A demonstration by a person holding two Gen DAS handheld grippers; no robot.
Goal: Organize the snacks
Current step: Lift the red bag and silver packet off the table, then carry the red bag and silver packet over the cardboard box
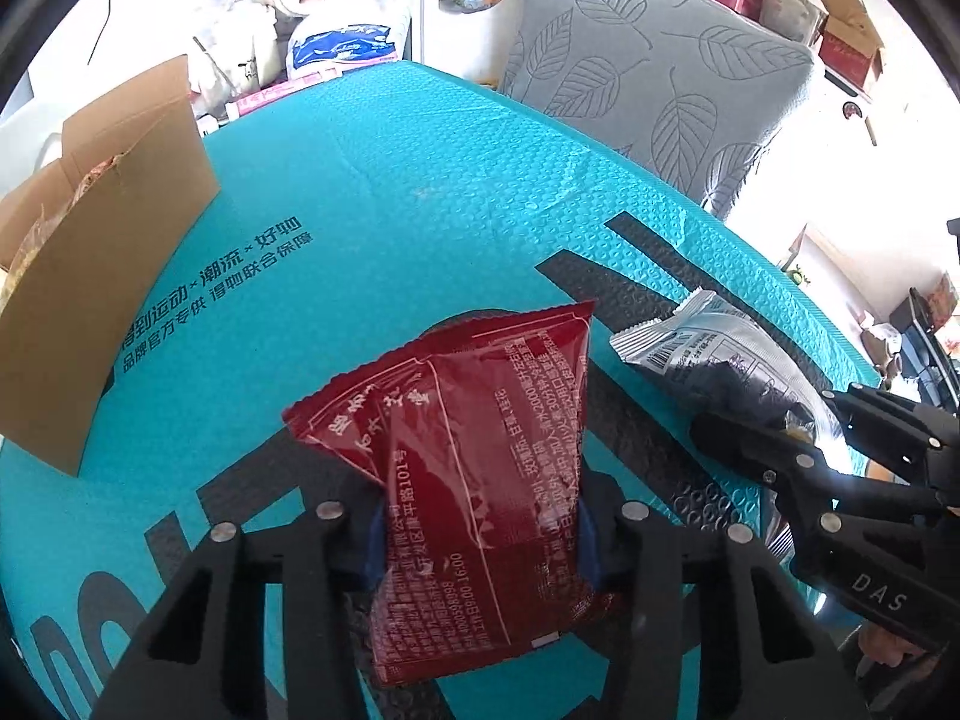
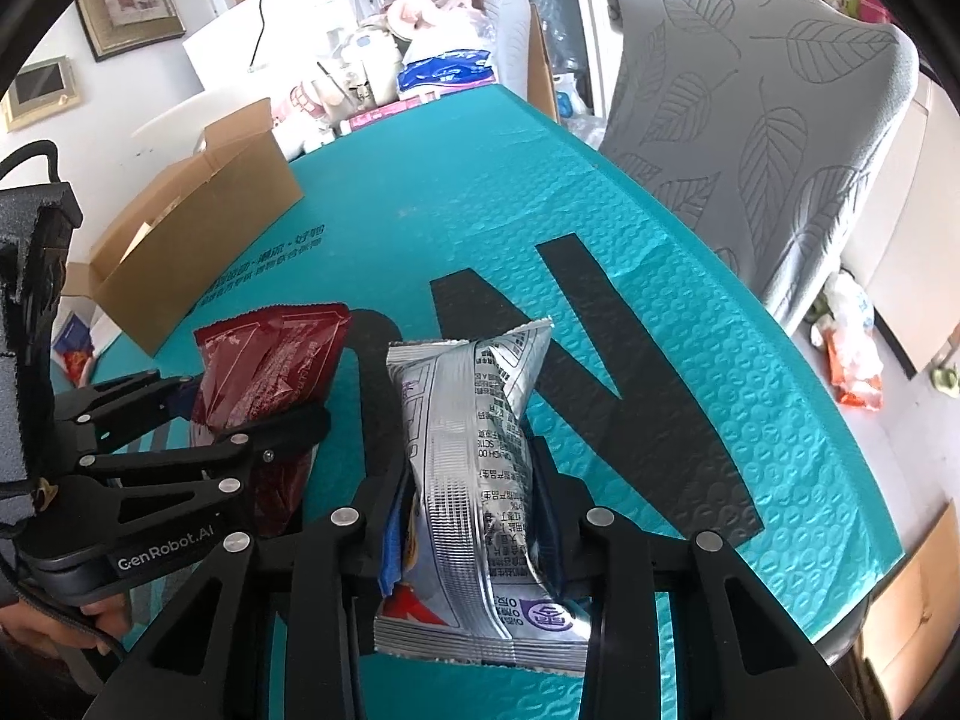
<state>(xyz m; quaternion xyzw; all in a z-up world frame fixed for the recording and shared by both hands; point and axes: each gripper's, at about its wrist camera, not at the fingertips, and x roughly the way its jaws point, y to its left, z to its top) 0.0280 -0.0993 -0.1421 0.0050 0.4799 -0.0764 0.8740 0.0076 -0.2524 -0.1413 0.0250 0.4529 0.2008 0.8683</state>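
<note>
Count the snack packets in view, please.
2. The red packet is in the left hand-held gripper; the silver packet is in the right hand-held gripper. The cardboard box may hide more.

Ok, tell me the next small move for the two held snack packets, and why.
Probably carry the red foil packet, pinched by the left gripper, toward the open brown cardboard box. The right gripper already clamps the silver foil packet, so both grips look secure.

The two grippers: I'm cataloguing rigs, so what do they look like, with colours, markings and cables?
Both are matte black, with slotted linkage arms joined by round silver pins and blue pads inside the jaws. The left gripper carries white "GenRobot.AI" lettering, a boxy black block behind it and a black cable by the hand. The right gripper bears white "DAS" lettering. No sleeve shows.
</note>
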